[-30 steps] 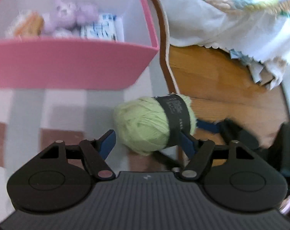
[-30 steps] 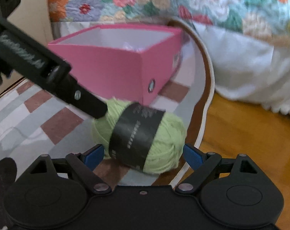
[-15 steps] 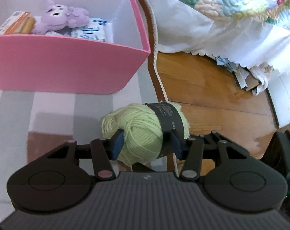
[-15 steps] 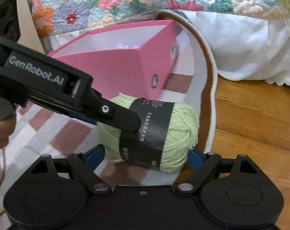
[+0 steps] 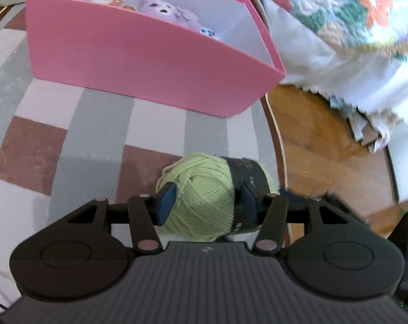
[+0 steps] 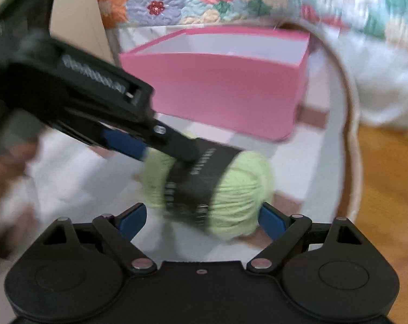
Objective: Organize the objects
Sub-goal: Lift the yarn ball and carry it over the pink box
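Observation:
A light green yarn ball (image 5: 198,189) with a black paper band sits between the blue pads of my left gripper (image 5: 207,202), which press on its two sides; the jaws are opening slightly. The ball hangs over the checked rug (image 5: 41,140), in front of the pink box (image 5: 139,62). In the right wrist view the same yarn ball (image 6: 231,189) lies just ahead of my right gripper (image 6: 201,220), whose jaws stand wide and do not touch it. The left gripper (image 6: 166,145) reaches in from the left onto the ball.
The pink box (image 6: 225,94) holds a purple plush toy (image 5: 163,8) and small packets. A flowered bedspread (image 5: 339,13) with a white skirt hangs at the right. Wood floor (image 5: 325,162) lies past the rug's curved edge.
My left gripper closed on the yarn ball and carried it leftward from the rug's edge onto the rug. The right gripper moved along with it, jaws still wide.

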`<state>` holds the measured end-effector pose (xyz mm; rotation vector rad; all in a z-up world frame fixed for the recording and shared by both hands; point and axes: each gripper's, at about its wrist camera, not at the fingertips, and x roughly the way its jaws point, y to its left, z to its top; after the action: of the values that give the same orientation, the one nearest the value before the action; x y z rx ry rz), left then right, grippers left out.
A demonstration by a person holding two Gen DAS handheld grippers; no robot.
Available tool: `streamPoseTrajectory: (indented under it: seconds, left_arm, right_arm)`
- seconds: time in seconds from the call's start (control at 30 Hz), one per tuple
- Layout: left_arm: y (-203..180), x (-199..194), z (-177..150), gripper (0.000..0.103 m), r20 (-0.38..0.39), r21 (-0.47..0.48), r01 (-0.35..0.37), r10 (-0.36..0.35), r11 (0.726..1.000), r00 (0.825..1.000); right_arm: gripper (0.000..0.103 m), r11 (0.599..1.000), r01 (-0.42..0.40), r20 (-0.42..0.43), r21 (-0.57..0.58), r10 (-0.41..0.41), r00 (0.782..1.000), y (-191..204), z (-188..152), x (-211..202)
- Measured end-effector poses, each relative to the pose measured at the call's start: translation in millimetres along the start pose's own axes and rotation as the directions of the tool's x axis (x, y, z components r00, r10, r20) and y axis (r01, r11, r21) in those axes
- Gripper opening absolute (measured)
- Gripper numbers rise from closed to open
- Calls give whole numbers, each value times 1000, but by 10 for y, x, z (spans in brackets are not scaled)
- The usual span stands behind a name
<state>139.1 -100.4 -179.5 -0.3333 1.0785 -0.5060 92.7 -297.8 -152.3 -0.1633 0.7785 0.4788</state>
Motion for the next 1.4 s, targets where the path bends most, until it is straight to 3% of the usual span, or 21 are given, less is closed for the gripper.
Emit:
streamPoseTrajectory:
  seconds: [0.03,0.07,0.2,0.3,0.4,0.5,0.63,0.73,0.87,1.17,1.4]
  left_arm:
    - [-5,21,-23,53,15,17,-5,5,1000,1000]
    - [-4,32,-42,53,30,13,2,-2,1000,1000]
    - [35,14,-84,48,17,-48,65,-64,997,998]
    - [160,-93,-76,46,17,-170,161,-160,972,987]
    - [157,-213,-108,46,22,-157,177,-175,972,984]
    - [92,-293,-188,47,-5,-126,172,-174,977,985]
    - [-97,-430,-318,51,-23,-4,96,-96,995,995]
    - [-189,-526,-385,54,-21,49,88,-88,995,996]
    - [-219,-628,-411,54,-15,65,94,-93,993,996]
    - [-181,-842,-427,54,14,29,113,-113,993,994]
    - [-218,-1110,-380,54,60,38,110,-113,993,992]
  right_arm:
    - [93,997,64,5,-47,-64,998,44,-21,27]
    - [93,996,67,-3,-61,-67,998,29,-33,64]
    - [90,1000,20,-13,-11,-20,1000,-1,-10,68]
    - [87,1000,16,-18,7,-16,1000,48,55,48]
    - [87,996,-23,-15,89,24,1000,40,108,-73]
    - [89,984,-47,-17,170,50,999,95,57,-183]
    - [89,985,-36,-44,171,44,998,230,26,-324]
    - [89,982,-56,-50,178,65,997,301,41,-450]
    - [91,987,-22,-44,157,30,999,406,42,-573]
    - [91,991,-38,36,130,34,999,453,85,-732]
    - [91,995,-51,49,85,47,998,597,179,-858]
